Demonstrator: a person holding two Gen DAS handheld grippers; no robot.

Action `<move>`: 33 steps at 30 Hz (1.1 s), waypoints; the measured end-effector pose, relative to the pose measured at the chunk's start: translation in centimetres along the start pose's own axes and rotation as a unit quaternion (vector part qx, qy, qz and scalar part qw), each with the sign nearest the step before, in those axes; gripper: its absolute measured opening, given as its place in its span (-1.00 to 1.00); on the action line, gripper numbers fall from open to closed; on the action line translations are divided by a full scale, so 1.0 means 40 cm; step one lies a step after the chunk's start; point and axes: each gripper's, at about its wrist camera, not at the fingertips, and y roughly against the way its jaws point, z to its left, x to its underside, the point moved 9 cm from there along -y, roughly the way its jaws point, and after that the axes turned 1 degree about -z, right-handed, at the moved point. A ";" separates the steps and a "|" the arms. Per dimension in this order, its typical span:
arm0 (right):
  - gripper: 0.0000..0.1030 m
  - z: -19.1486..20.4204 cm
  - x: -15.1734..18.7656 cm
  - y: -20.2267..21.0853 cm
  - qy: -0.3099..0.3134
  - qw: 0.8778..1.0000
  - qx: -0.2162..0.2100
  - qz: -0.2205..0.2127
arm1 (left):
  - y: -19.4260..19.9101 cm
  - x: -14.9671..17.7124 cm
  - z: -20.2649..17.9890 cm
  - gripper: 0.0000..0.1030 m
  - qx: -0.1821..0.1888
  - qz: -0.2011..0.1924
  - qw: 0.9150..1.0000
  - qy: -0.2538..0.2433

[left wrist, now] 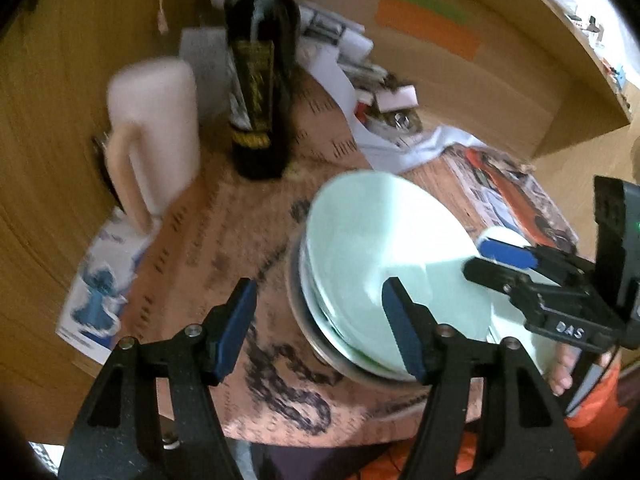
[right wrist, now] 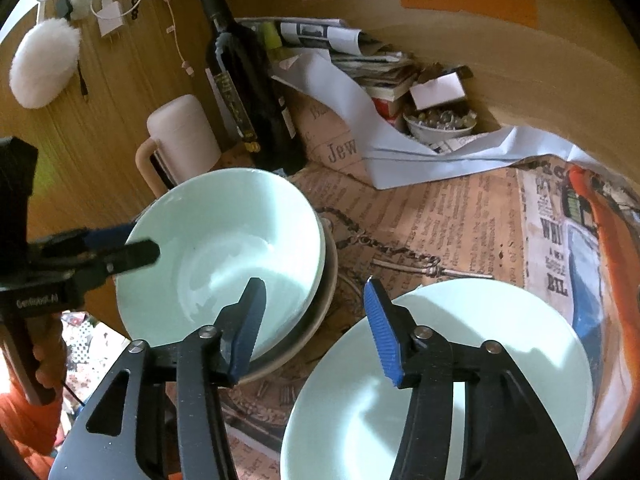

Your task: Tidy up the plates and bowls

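A pale mint bowl (right wrist: 224, 256), smooth and glossy, sits nested in a stack of duller grey-rimmed bowls (right wrist: 320, 312), just ahead and left of the right gripper (right wrist: 316, 328). That gripper's jaws are spread and grip nothing, its ribbed blue pads (right wrist: 382, 332) bare. Below its right finger lies a flat mint plate (right wrist: 480, 344), seen clearly only from the right wrist. The left gripper (left wrist: 320, 328) is also spread, one finger over the bowl's rim, pinching nothing. Newsprint-patterned paper (right wrist: 440, 220) covers the table; beyond stand a dark glass bottle (left wrist: 260, 80) and a matte cream jug (left wrist: 156, 132).
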 end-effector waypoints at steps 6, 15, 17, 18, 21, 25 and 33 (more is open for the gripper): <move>-0.08 -0.004 0.007 -0.020 -0.016 1.000 -0.013 0.019 | -0.018 0.026 -0.007 0.27 0.008 0.013 1.000 0.005; -0.08 0.005 0.012 -0.047 -0.013 0.999 -0.022 0.043 | -0.035 0.034 -0.020 0.26 0.043 0.030 0.998 0.022; -0.08 0.010 0.017 -0.051 -0.008 0.999 -0.025 0.047 | -0.041 0.038 -0.030 0.25 0.051 0.037 0.998 0.019; -0.08 0.014 0.020 -0.053 -0.004 0.999 -0.026 0.048 | -0.044 0.039 -0.033 0.25 0.055 0.040 0.997 0.019; -0.12 0.021 0.027 -0.058 0.009 0.998 -0.024 0.051 | -0.048 0.042 -0.037 0.25 0.047 0.041 0.998 0.013; -0.15 0.021 0.031 -0.060 0.022 0.999 -0.007 0.047 | -0.049 0.040 -0.038 0.25 0.042 0.040 0.998 0.010; -0.31 0.007 0.024 -0.057 0.003 0.999 0.000 0.042 | -0.047 0.035 -0.045 0.25 0.016 0.030 0.999 0.005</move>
